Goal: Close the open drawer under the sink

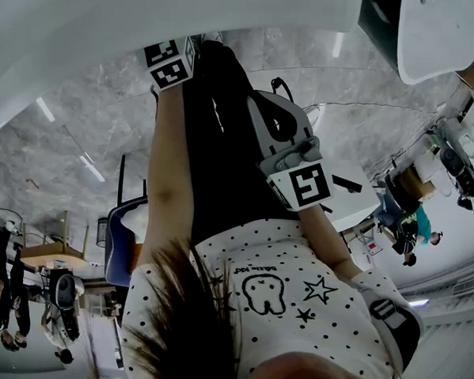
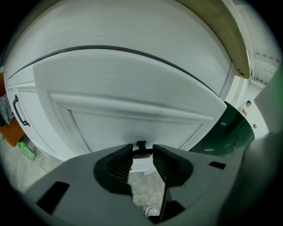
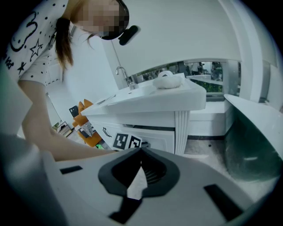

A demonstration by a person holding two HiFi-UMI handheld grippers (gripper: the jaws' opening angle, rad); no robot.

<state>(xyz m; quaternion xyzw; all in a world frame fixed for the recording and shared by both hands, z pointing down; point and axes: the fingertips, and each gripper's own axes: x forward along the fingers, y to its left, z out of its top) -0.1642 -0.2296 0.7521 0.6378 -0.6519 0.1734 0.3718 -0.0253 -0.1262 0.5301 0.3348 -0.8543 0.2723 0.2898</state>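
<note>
A person in a white dotted shirt (image 1: 294, 307) bends over a white cabinet (image 3: 181, 128) in a bright room with a grey marble floor (image 1: 56, 159). The drawer (image 2: 132, 101) sits just under the white table (image 3: 177, 99) that tops the cabinet. It has a wide panelled front standing a little way out, and a dark gap runs along its upper edge. The left tongs (image 2: 142, 154) are narrowed onto the drawer's small dark handle (image 2: 141, 149), which fills the space between their ribbed tips. The right tongs (image 3: 139, 153) are held well back from the cabinet. They are pressed together at the tips with nothing between them, and only pale floor shows through the slit below. Seen from there, the table carries a chrome tap (image 3: 126, 79) and a white ring-shaped object (image 3: 166, 80), with a strip of mirror or window (image 3: 203, 70) behind. Left of the drawer is a cabinet door (image 2: 40, 119) with a black curved pull (image 2: 17, 110). At its foot a green bottle (image 2: 26, 152) lies on the marble. A dark green glossy panel (image 2: 230, 132) stands to the right of the cabinet. Orange chairs (image 3: 84, 126) stand further off, beyond the cabinet's left end. In the head view both bare arms reach forward, each ending in a cube with square markers. Other people (image 1: 10, 292) stand far off at the room's edges.
</note>
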